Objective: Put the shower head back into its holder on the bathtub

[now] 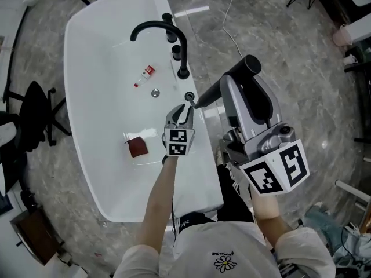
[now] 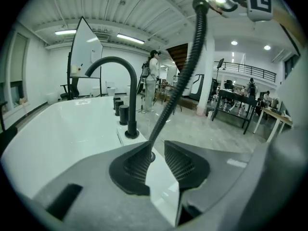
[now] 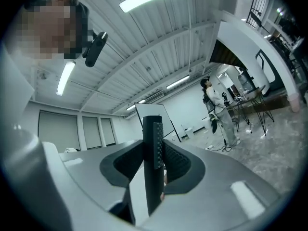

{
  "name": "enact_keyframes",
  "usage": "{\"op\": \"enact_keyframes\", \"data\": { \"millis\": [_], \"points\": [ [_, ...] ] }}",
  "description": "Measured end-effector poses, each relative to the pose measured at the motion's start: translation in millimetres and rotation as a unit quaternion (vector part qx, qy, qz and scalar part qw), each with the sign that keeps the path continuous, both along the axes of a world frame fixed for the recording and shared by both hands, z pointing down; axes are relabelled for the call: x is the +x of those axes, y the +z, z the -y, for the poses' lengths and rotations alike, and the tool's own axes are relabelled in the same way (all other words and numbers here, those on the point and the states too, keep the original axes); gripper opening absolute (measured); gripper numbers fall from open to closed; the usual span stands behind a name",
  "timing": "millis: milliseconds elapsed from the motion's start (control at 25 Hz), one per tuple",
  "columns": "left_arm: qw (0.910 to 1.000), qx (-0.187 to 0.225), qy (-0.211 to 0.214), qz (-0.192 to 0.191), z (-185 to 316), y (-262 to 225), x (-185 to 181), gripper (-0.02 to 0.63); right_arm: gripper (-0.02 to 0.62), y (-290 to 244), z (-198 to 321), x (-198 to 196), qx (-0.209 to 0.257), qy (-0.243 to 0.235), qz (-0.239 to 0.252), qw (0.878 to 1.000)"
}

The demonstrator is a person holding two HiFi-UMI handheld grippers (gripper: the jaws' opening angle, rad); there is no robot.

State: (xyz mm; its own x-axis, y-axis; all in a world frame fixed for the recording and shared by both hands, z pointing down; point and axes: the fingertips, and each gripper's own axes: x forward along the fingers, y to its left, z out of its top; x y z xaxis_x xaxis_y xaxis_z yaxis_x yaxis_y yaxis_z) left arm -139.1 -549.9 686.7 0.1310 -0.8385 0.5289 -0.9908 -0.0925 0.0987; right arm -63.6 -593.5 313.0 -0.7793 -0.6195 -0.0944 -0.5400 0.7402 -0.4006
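**Shower head (image 1: 235, 79) held clear of its holder (image 1: 189, 97) at the edge of a white bathtub (image 1: 87, 155)**

The right gripper (image 3: 154, 154) has its jaws closed tight on the black shower head, which stands upright between the ribbed pads and rises past their tips. It is lifted above the rim of the tub, beside the black faucet (image 1: 165, 30), and is not seated in the holder. The left gripper (image 1: 181, 112) sits low over the rim, just short of the holder. Its jaws are apart and grip nothing, with the bare white rim showing in the gap. The ribbed hose (image 2: 178, 81) climbs from the rim past the edge of the left pad to the raised shower head. A small red-labelled bottle (image 1: 148, 72) lies in the tub.
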Motion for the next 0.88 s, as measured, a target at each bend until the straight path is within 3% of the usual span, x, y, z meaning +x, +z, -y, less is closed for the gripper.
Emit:
{"op": "enact_keyframes", "data": {
  "millis": [80, 200, 560, 880],
  "points": [
    [1.0000, -0.008, -0.001, -0.005, -5.8, 11.7, 1.4, 0.086, 0.130, 7.6, 7.9, -12.3, 0.021, 0.004, -0.019, 1.000],
    [0.9991, 0.004, -0.034, -0.022, -11.1, 16.2, -11.2, 0.086, 0.130, 30.7, 20.0, -31.5, 0.038, 0.001, -0.039, 0.999],
    [0.9903, 0.060, -0.114, -0.052, -23.8, -6.3, -48.9, 0.074, 0.130, 161.8, 39.5, -77.8, -0.009, -0.023, -0.108, 0.994],
    [0.9858, 0.060, -0.140, -0.071, -42.9, 5.8, -65.9, 0.074, 0.130, 252.5, 39.1, -103.7, -0.028, -0.037, -0.195, 0.980]
  ]
}}
